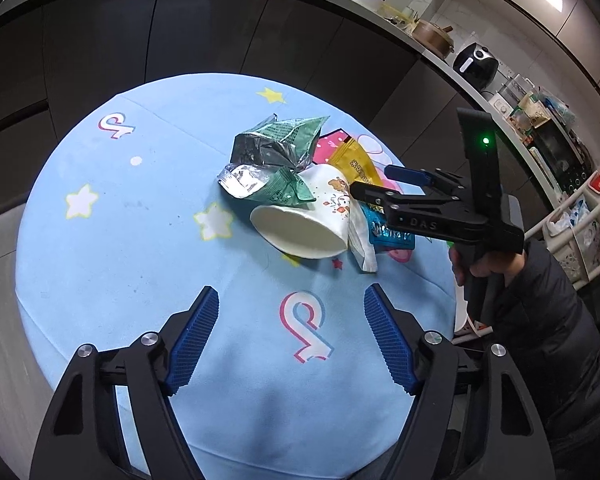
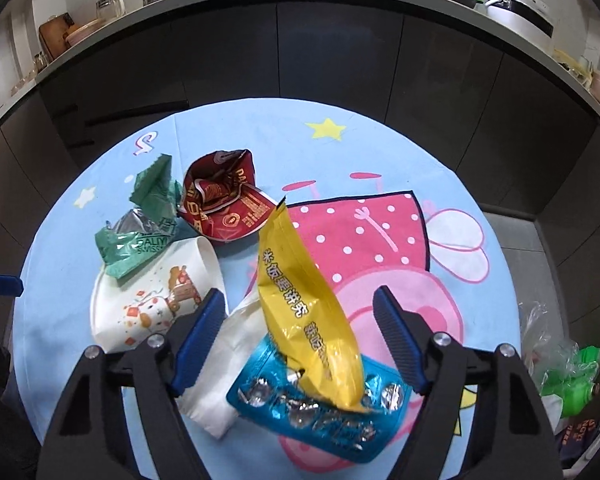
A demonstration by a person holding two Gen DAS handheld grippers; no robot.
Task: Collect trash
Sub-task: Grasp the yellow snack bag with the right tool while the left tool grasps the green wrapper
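A heap of trash lies on the round table's blue cloth point(image 1: 120, 240). It holds a white paper cup point(image 1: 304, 224) point(image 2: 148, 300) on its side, crumpled green wrappers point(image 1: 280, 140) point(image 2: 148, 216), a red wrapper point(image 2: 220, 204), a yellow packet point(image 1: 356, 164) point(image 2: 300, 292), a blue blister pack point(image 2: 320, 408) and a white napkin point(image 2: 220, 360). My left gripper point(image 1: 292, 296) hovers open over bare cloth in front of the cup. My right gripper point(image 1: 374, 181) point(image 2: 300, 296) is open above the heap. The yellow packet stands between its jaws, untouched by the pads.
Dark cabinets and a counter crowded with pots and appliances curve behind the table. A rack with baskets point(image 1: 580, 232) stands at the right. A plastic bag with a green bottle point(image 2: 572, 380) sits off the table's right edge. A hand and dark sleeve point(image 1: 540, 300) hold the right gripper.
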